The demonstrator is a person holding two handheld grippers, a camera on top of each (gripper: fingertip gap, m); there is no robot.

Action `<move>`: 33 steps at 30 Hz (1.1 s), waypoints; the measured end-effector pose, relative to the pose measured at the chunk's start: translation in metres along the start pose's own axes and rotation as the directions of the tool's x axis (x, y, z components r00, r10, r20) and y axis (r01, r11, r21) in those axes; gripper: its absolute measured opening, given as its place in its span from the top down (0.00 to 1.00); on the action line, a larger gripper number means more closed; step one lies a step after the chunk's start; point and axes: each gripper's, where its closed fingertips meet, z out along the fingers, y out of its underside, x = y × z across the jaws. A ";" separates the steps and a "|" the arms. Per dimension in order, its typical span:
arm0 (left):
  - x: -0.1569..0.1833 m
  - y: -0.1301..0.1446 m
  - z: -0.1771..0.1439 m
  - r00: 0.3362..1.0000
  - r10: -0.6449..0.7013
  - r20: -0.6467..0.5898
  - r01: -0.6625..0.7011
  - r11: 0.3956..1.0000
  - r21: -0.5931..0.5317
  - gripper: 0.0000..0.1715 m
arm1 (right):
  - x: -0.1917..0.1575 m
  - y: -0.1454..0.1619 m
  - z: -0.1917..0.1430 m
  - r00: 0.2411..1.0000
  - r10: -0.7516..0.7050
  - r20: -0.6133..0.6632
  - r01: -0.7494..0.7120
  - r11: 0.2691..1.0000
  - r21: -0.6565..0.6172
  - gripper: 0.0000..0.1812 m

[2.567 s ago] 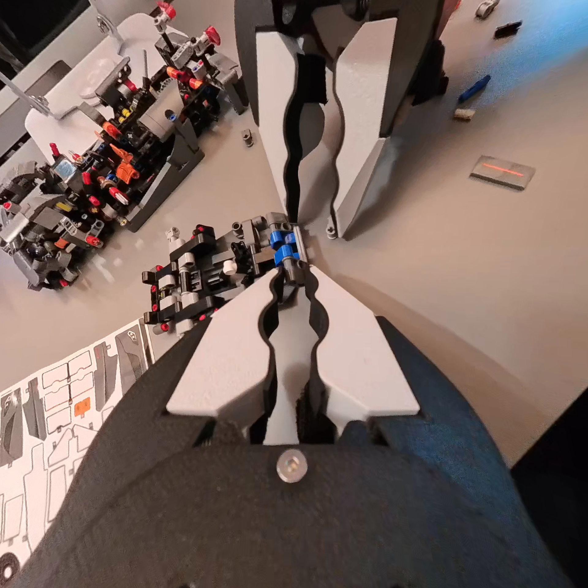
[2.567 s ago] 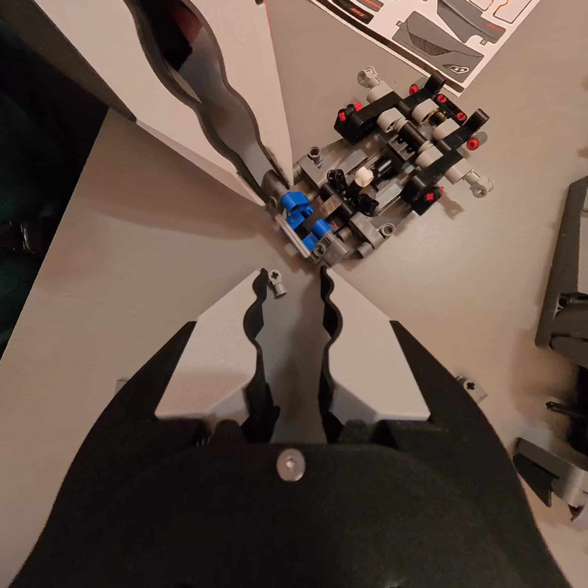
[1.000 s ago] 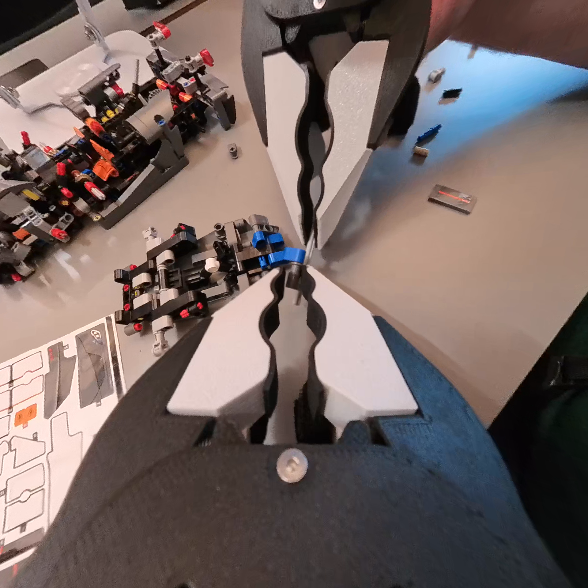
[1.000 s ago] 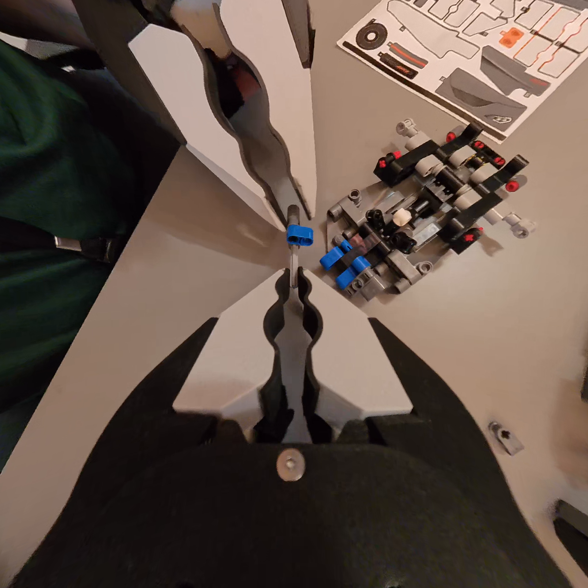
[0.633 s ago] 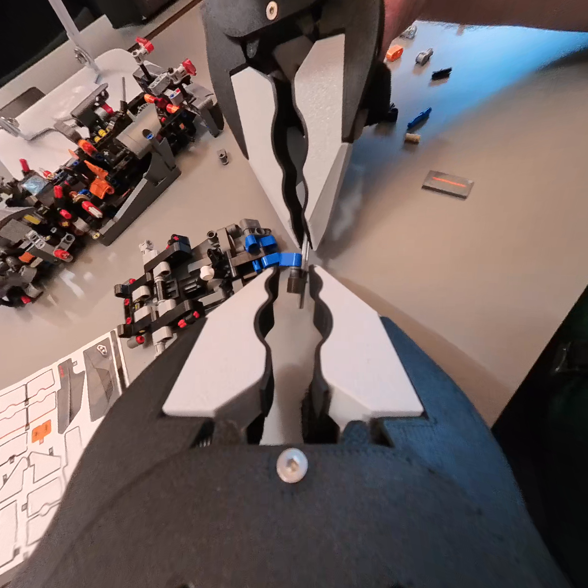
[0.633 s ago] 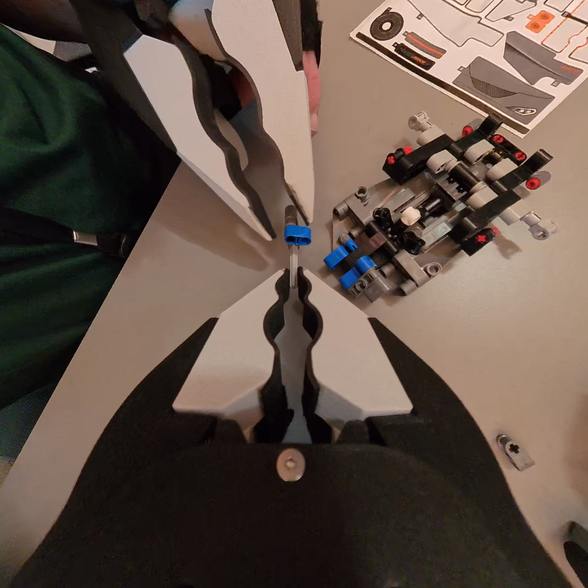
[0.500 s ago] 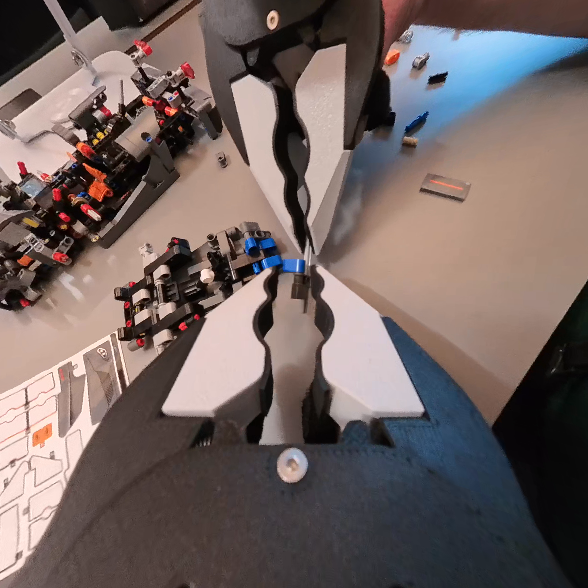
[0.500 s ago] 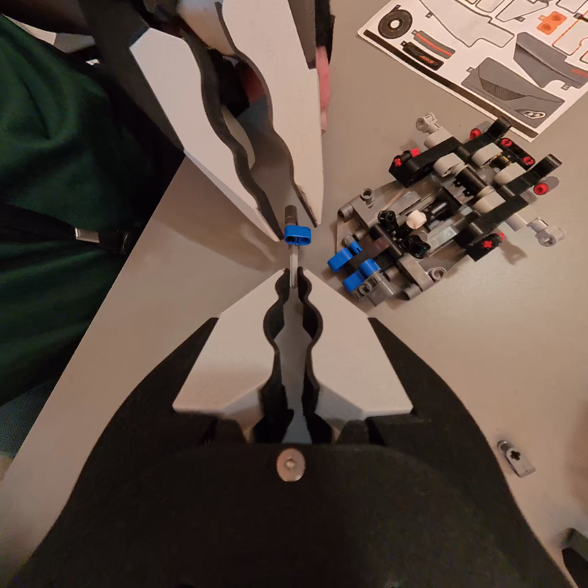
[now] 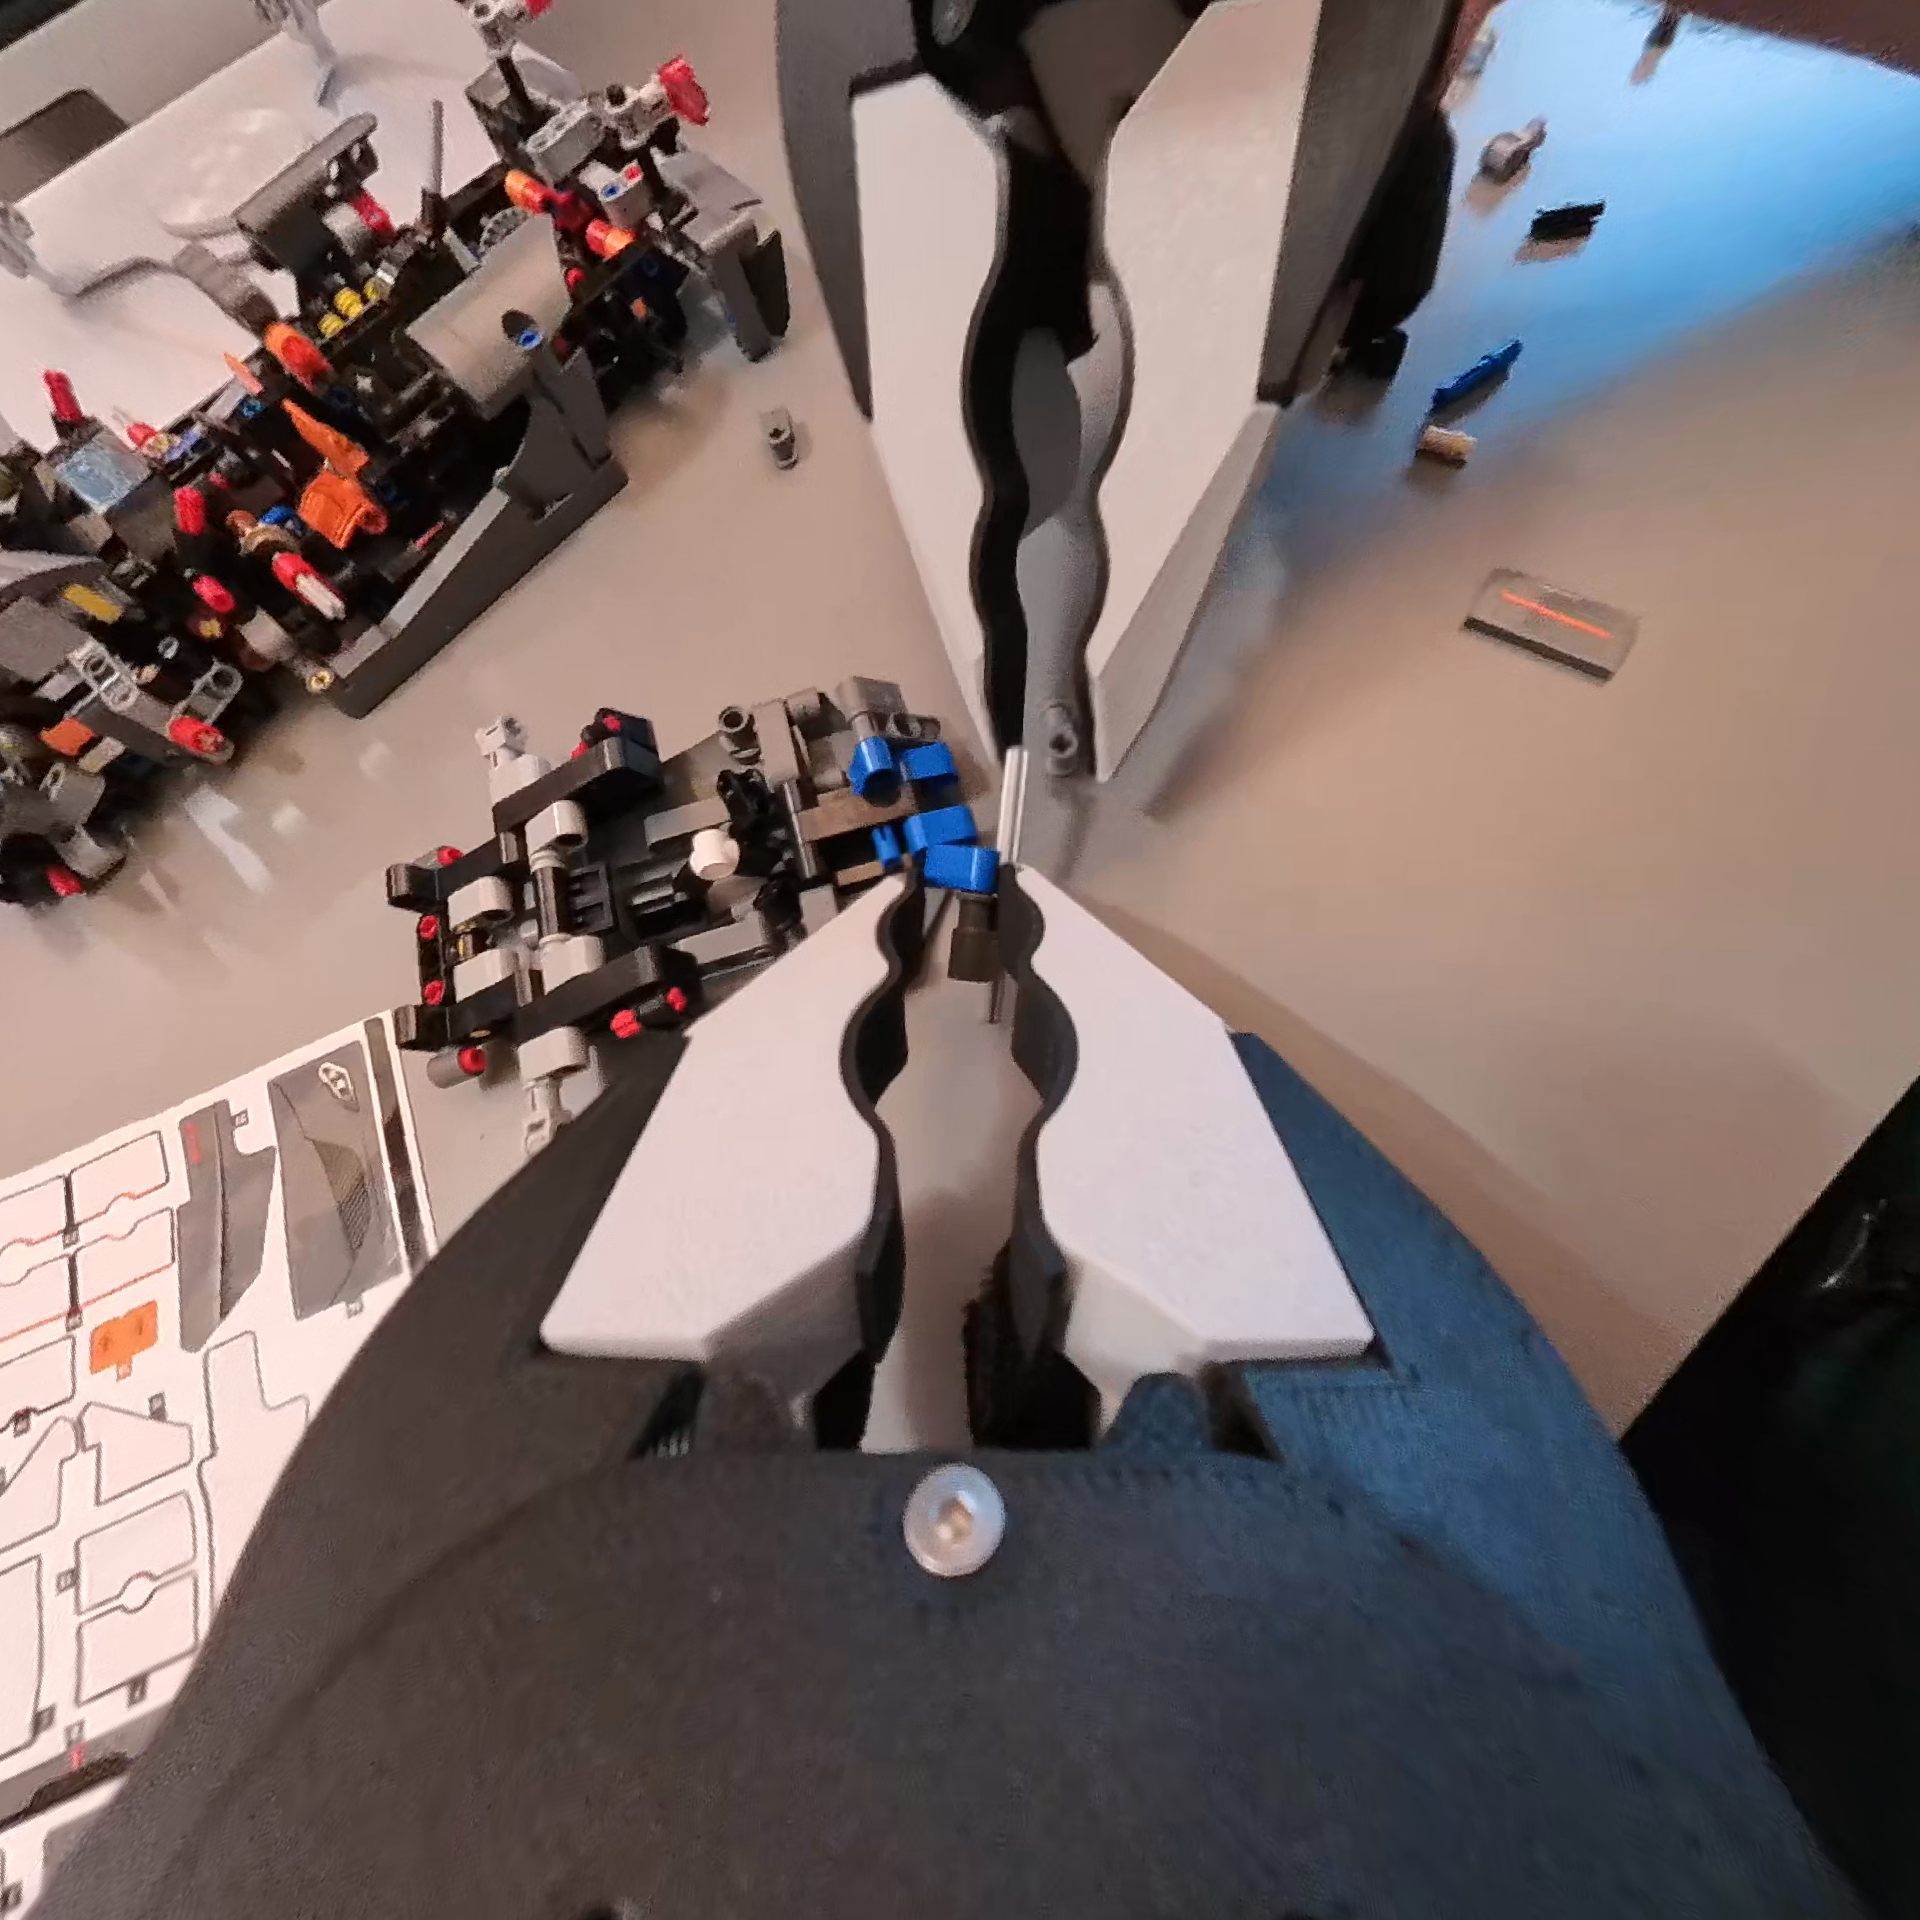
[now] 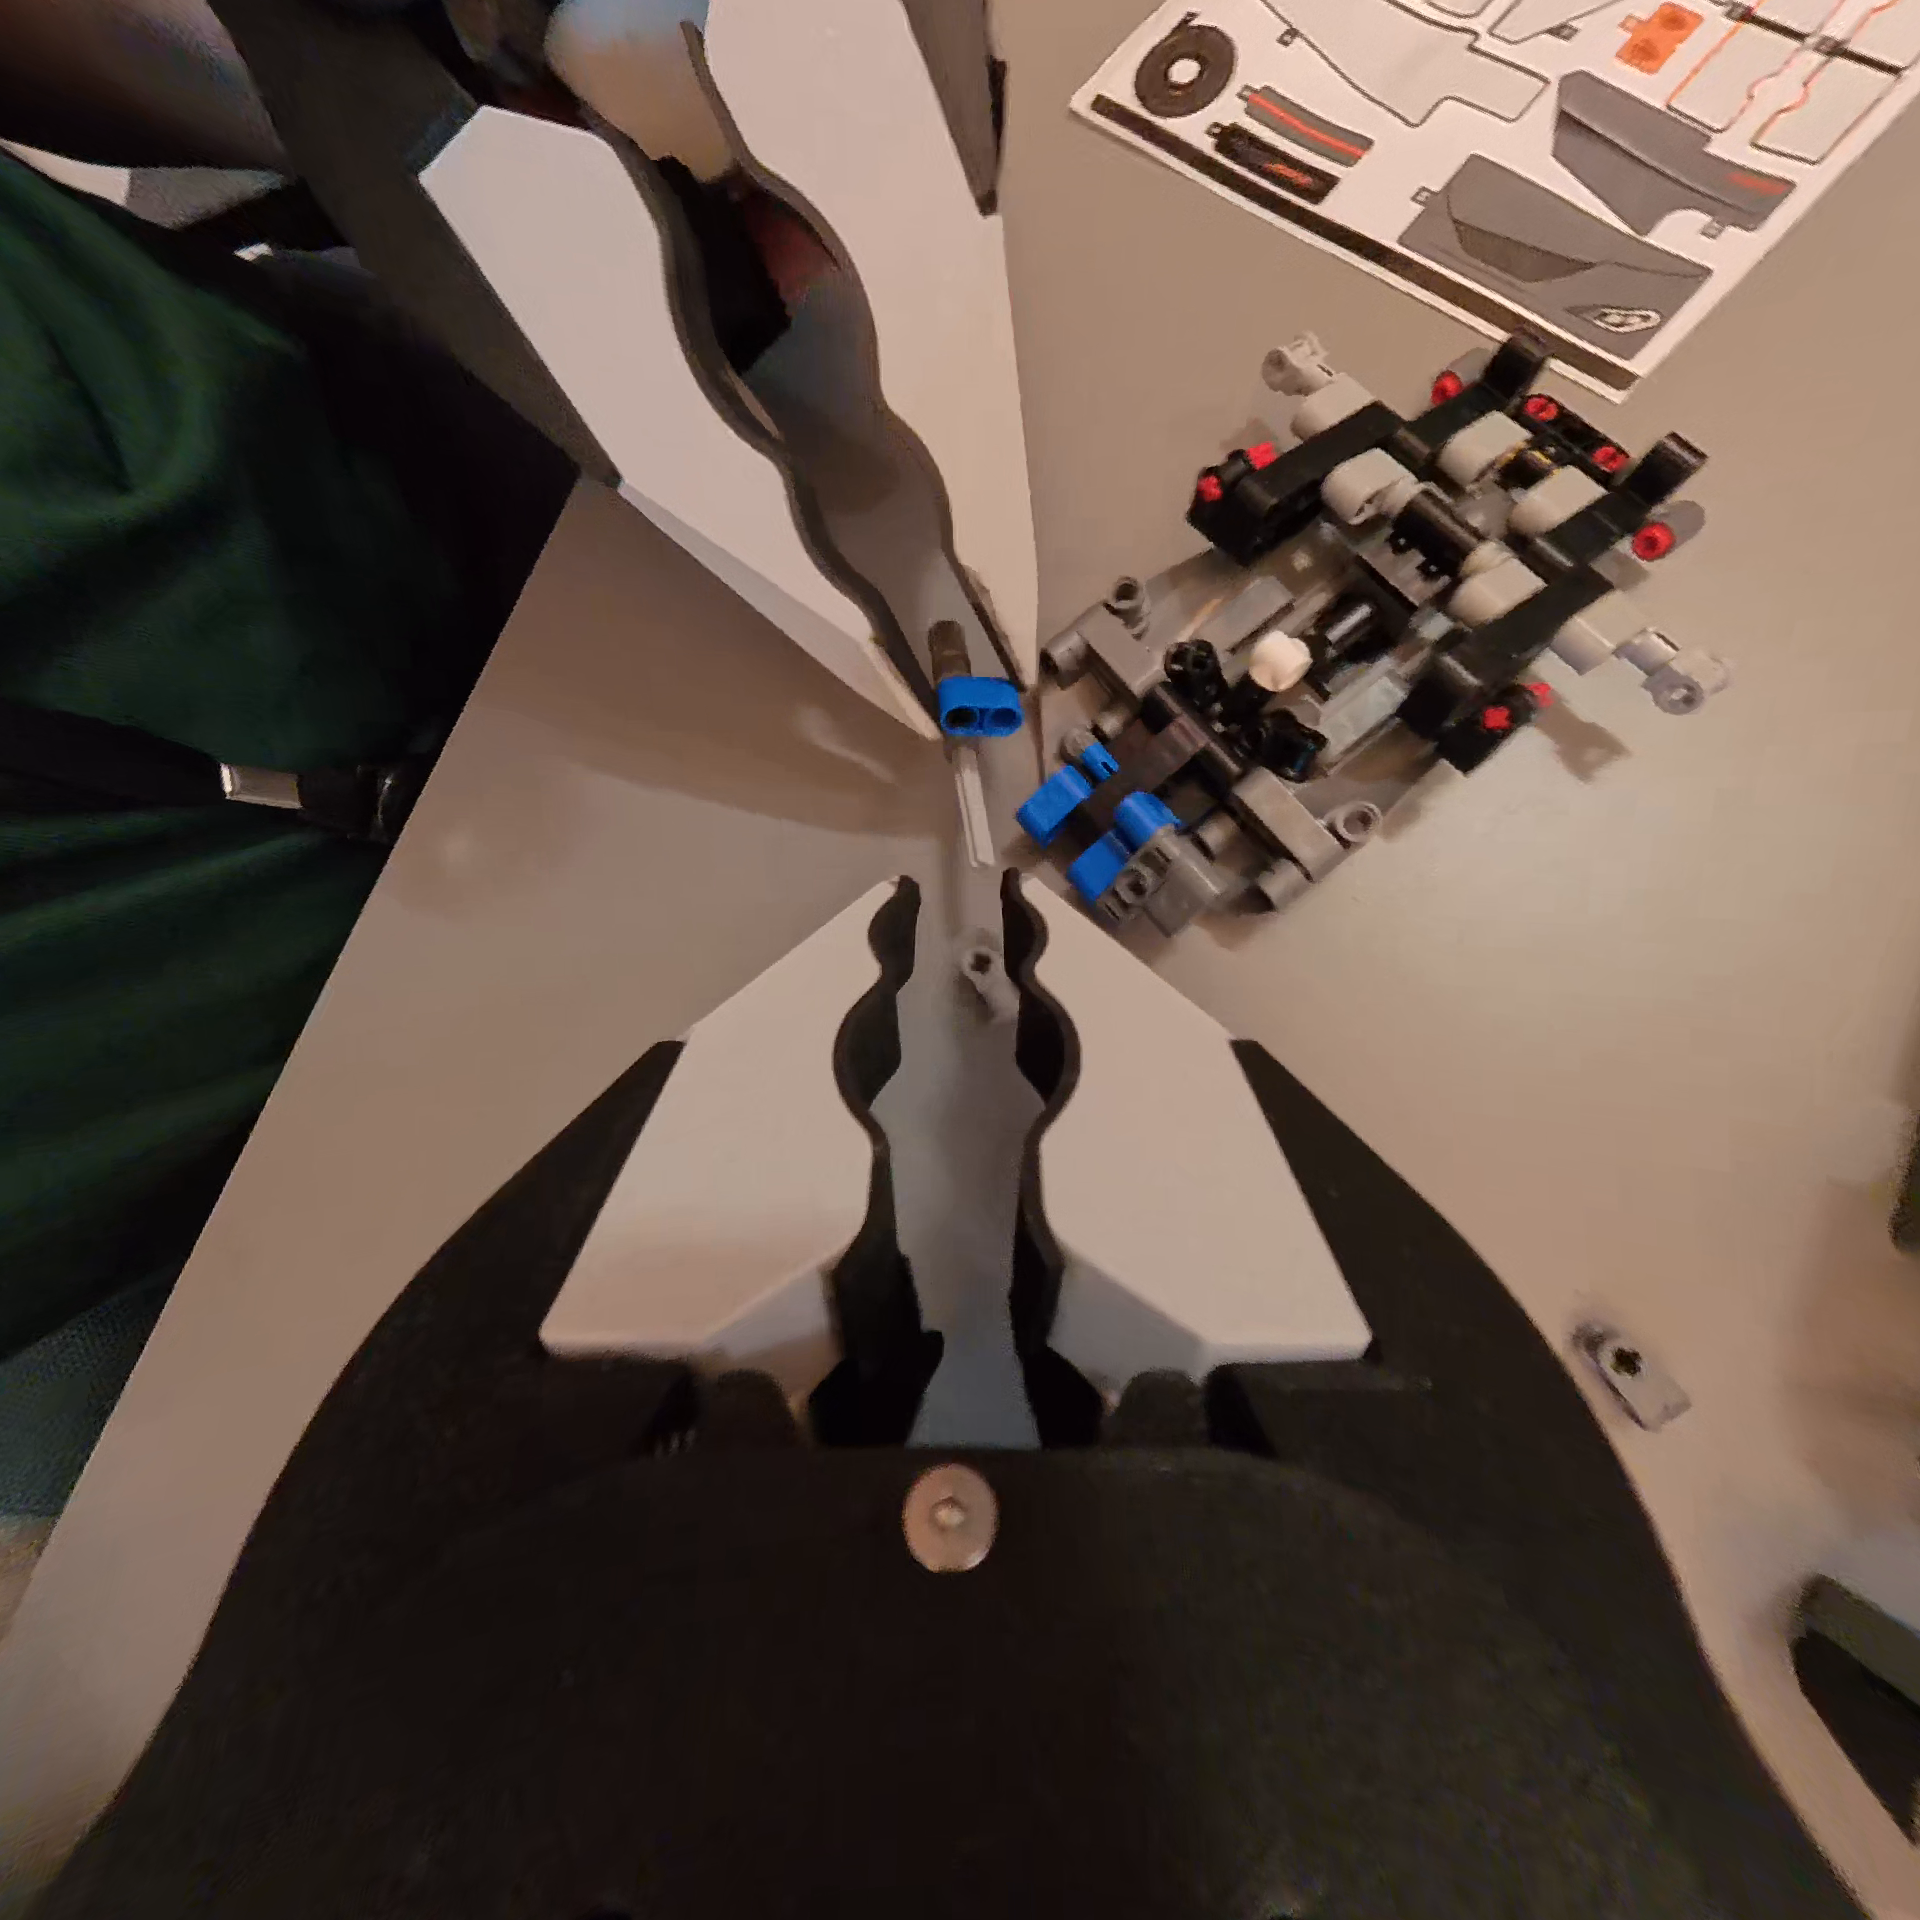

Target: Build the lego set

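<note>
My left gripper (image 9: 966, 881) is shut on a thin grey axle (image 9: 1013, 800) that carries a blue two-hole piece (image 9: 961, 862) and a dark bush (image 9: 971, 940). It holds the axle just above the table. The right wrist view shows the same axle (image 10: 971, 800) and blue piece (image 10: 977, 707) sticking out of the left gripper (image 10: 982, 707). My right gripper (image 10: 958, 888) faces it, open and off the axle. A small grey connector (image 10: 982, 971) lies on the table between its fingers. A black and grey sub-assembly (image 9: 582, 883) with blue pieces lies beside both grippers and also shows in the right wrist view (image 10: 1351, 623).
A large, partly built model (image 9: 312, 416) stands at the back left. A sticker sheet (image 9: 156, 1299) lies near the left gripper. A dark tile with a red line (image 9: 1548, 623) and small loose parts (image 9: 1475, 374) lie to the right. Another grey connector (image 10: 1626, 1371) lies nearby. A person in green (image 10: 156, 623) is at the table edge. The tips of both grippers are at nearly the same place.
My right gripper was shut on the axle's end; it has opened and drawn back. The axle stays in the left gripper, which has closed a little and dropped towards the table.
</note>
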 end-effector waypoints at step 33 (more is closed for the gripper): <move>-0.006 0.017 -0.005 0.987 -0.136 0.089 0.153 0.961 -0.229 0.93 | 0.033 0.003 -0.001 0.994 0.031 -0.108 -0.037 0.998 -0.051 0.83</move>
